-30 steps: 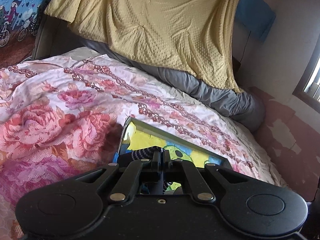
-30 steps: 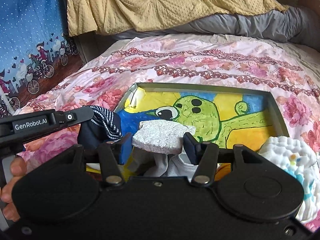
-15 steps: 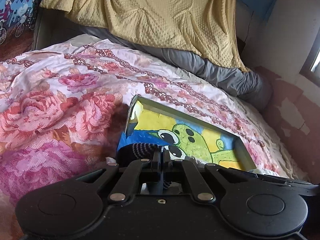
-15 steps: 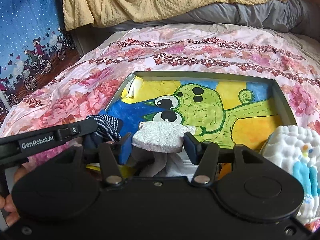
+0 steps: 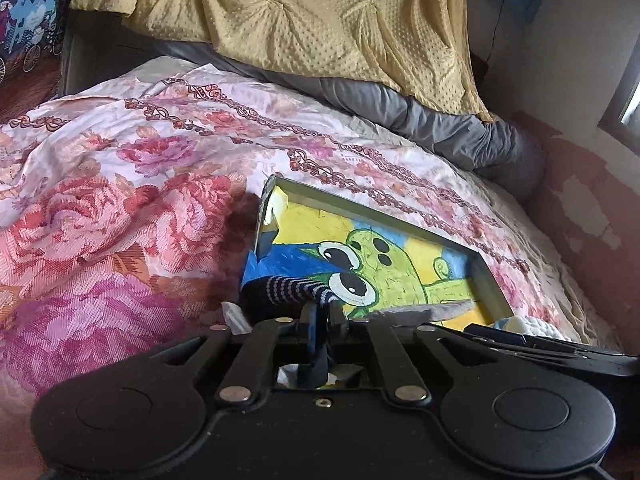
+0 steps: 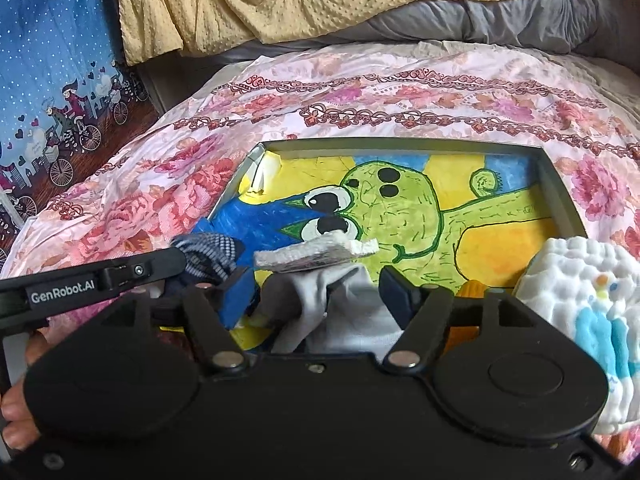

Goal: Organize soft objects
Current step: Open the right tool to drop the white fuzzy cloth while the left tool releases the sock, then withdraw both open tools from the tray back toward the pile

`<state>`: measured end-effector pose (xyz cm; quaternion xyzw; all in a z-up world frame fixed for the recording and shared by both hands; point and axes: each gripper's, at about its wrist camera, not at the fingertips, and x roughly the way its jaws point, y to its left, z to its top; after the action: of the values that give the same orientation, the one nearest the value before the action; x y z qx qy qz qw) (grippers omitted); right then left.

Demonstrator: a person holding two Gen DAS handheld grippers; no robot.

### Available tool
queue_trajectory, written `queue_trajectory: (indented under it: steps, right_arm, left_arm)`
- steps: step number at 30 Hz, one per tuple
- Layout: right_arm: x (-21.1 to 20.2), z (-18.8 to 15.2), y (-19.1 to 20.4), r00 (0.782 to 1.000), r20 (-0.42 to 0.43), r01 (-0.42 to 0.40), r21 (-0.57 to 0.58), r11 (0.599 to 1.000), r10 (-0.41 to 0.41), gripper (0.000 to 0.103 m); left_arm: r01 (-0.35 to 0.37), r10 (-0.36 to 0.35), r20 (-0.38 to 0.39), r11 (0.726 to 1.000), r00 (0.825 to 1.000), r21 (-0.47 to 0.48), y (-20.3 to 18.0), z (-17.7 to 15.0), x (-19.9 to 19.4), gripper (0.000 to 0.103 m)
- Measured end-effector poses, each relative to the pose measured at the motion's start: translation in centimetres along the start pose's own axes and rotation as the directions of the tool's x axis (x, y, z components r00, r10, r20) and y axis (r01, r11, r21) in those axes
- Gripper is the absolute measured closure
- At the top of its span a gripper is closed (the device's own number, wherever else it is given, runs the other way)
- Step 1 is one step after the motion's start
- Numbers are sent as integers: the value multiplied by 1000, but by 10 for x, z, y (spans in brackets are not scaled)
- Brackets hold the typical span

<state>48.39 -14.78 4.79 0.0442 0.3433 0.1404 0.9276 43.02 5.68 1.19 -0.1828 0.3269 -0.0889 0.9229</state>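
A shallow tray [image 6: 560,176] with a green cartoon figure painted inside lies on the floral bedspread; it also shows in the left wrist view [image 5: 486,276]. My left gripper [image 5: 320,316] is shut on a navy striped sock [image 5: 280,290] at the tray's near left corner; the sock also shows in the right wrist view [image 6: 208,254]. My right gripper [image 6: 316,280] is open around a grey-white sock [image 6: 336,292] and a flat white sponge-like pad [image 6: 316,252] resting on it. A white quilted cloth [image 6: 592,312] lies at the tray's near right.
The floral bedspread [image 5: 120,220] surrounds the tray. A yellow blanket [image 5: 320,20] over a grey quilt [image 5: 460,128] lines the far side. A blue cartoon curtain [image 6: 52,60] hangs at the left. A wall [image 5: 580,200] is at the right.
The left gripper has moved with the striped sock further over the tray's near left corner. The right gripper has opened wider around the pad and grey-white sock.
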Motion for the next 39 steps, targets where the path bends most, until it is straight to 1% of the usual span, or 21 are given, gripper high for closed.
queue_trajectory:
  steps: [2,4,6,8,10,12,14,15,16,17,19,20,21,23,27,29,31,36,39]
  right_arm:
    - [-4,0,0,1000,5,1,2,1000,-1,35]
    - [-9,0,-2,1000,12,-1,2,1000,0,33]
    - [-16,0,-4,1000,22,-5,0,1000,5,29]
    - [-25,0,-6,999,39,-8,0,1000,8,24]
    - [-36,0,-9,998,63,-22,2,1000,22,20]
    - [-47,1,-11,996,82,-35,3,999,34,15]
    - [-58,1,-11,994,100,-41,-2,999,41,11]
    - [-65,1,-12,993,110,-46,-6,999,46,10]
    - [-72,1,-11,991,123,-53,-10,999,54,8]
    - [-78,1,-11,989,133,-59,-12,998,60,7]
    - [-91,1,-9,986,154,-68,-13,998,69,3]
    - [-98,1,-9,983,165,-75,-14,997,76,2]
    - [-105,0,-9,981,177,-82,-15,996,84,1]
    - [-118,-2,-8,976,200,-89,-16,996,90,1]
    - [-145,-6,-11,965,242,-100,-10,995,99,1]
    - [-161,-11,-11,960,262,-101,-9,995,100,1]
    - [-173,-15,-13,954,281,-104,-6,995,101,1]
    - [-203,-32,-15,945,308,-116,-1,993,111,0]
    - [-219,-43,-15,939,326,-117,-7,993,112,0]
  left_arm:
    - [-1,1,0,1000,1000,0,0,0,-1,91]
    - [-6,6,0,1000,1000,-2,-1,0,-5,90]
    - [4,-4,3,1000,1000,-3,-1,1,-11,90]
    - [8,-8,11,1000,1000,-4,0,1,-18,87]
    - [13,-13,27,1000,1000,-3,-1,1,-27,77]
    - [13,-13,45,1000,999,-2,-1,1,-37,70]
    - [18,-18,75,1000,997,-3,-1,0,-48,67]
    - [23,-23,90,1000,996,-2,-1,0,-55,64]
    - [28,-28,105,1000,994,1,-2,0,-61,58]
    - [30,-31,119,1000,992,6,-3,0,-67,55]
    - [30,-33,154,999,987,22,-7,0,-82,42]
    - [32,-37,168,999,985,29,-8,-1,-89,40]
    - [36,-42,181,999,983,37,-10,-1,-96,36]
    - [40,-49,201,998,978,48,-12,-2,-108,34]
    - [39,-54,239,997,970,66,-17,-7,-135,20]
    - [36,-55,259,997,964,75,-19,-11,-148,16]
    - [34,-55,276,996,960,80,-23,-16,-160,9]
    - [12,-50,329,993,943,115,-33,-32,-188,1]
    - [9,-57,348,990,936,138,-39,-42,-204,1]
